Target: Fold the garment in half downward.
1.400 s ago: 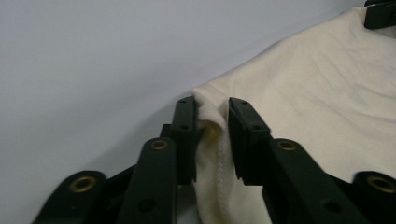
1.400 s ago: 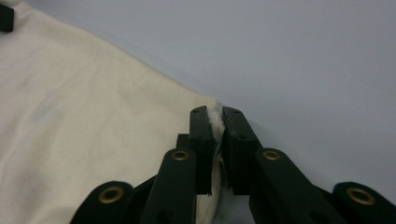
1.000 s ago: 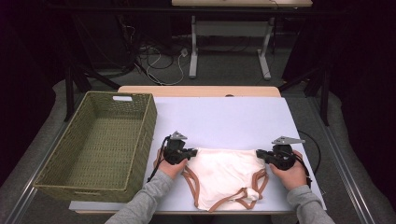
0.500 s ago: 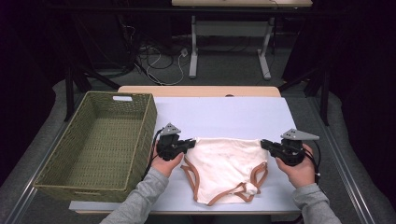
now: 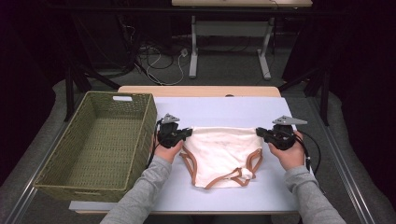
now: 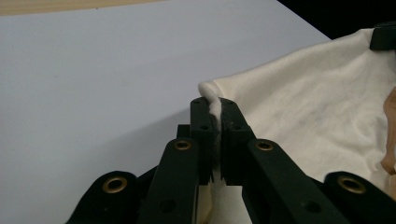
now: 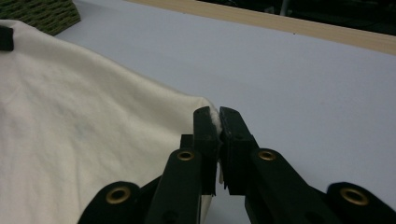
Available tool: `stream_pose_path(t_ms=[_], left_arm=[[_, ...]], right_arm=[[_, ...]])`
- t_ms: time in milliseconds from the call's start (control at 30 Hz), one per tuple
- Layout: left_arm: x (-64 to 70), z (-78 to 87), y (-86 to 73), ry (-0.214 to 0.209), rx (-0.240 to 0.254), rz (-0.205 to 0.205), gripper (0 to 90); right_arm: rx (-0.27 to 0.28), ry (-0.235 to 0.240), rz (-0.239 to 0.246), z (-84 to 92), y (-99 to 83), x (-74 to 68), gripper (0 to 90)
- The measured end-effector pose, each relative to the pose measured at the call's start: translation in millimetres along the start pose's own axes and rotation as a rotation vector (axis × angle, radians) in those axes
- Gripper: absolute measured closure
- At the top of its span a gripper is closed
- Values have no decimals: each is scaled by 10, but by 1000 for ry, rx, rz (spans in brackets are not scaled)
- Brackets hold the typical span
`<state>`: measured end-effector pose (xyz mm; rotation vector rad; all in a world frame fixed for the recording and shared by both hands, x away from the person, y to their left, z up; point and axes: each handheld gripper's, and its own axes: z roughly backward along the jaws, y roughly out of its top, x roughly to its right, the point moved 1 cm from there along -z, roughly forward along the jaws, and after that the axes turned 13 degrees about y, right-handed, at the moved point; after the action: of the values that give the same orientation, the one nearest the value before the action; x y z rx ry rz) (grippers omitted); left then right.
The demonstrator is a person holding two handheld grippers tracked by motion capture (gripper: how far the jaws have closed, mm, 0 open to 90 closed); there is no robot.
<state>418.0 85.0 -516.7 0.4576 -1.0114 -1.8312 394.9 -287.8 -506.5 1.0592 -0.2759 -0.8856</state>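
A cream garment [image 5: 224, 151] with brown-trimmed edges hangs stretched between both grippers over the pale table [image 5: 219, 109]; its lower part rests on the tabletop. My left gripper [image 5: 189, 132] is shut on the garment's left top corner, and the cloth [image 6: 299, 102] shows pinched between its jaws [image 6: 215, 108]. My right gripper [image 5: 258, 132] is shut on the right top corner, with the cream cloth [image 7: 84, 140] running off to the left of its jaws [image 7: 216, 114]. A hand holds each gripper.
A green woven basket [image 5: 140, 135] stands empty at the table's left, close to my left hand. Its corner [image 7: 44, 14] shows in the right gripper view. Behind the table are desk legs and cables on the floor. A wooden strip [image 5: 201, 90] edges the table's far side.
Both grippers have risen and moved apart and away from the person, pulling the garment's top edge taut. The garment has spread wider and shifted farther up the table.
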Motion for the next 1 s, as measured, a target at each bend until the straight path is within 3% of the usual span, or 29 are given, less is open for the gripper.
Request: stream_pose_path(t_ms=[167, 367, 500, 600, 667, 767, 833, 933, 1000], left_arm=[[-70, -149, 33, 30, -18, 21, 862], [-144, -318, 44, 50, -33, 47, 862], [-192, -419, 54, 71, -50, 49, 862], [-227, -483, 63, 70, -49, 78, 861], [-240, -509, 59, 74, -55, 77, 861], [-248, -553, 37, 83, -64, 82, 860], [-253, -580, 20, 90, -74, 85, 858], [-247, -593, 8, 88, -75, 93, 839], [-241, -583, 10, 95, -71, 89, 799]], right_arm=[[-21, -14, -2, -176, 29, 99, 861], [-28, -30, -39, -351, 60, 201, 860], [-44, -52, -23, -466, 77, 245, 861], [-44, -64, -34, -539, 68, 296, 860], [-38, -65, -63, -584, 43, 326, 859], [-42, -76, -67, -641, 14, 346, 855], [-42, -70, -83, -664, 14, 338, 837], [-27, -57, -99, -659, 24, 330, 716], [-32, -73, -75, -634, 35, 307, 691]])
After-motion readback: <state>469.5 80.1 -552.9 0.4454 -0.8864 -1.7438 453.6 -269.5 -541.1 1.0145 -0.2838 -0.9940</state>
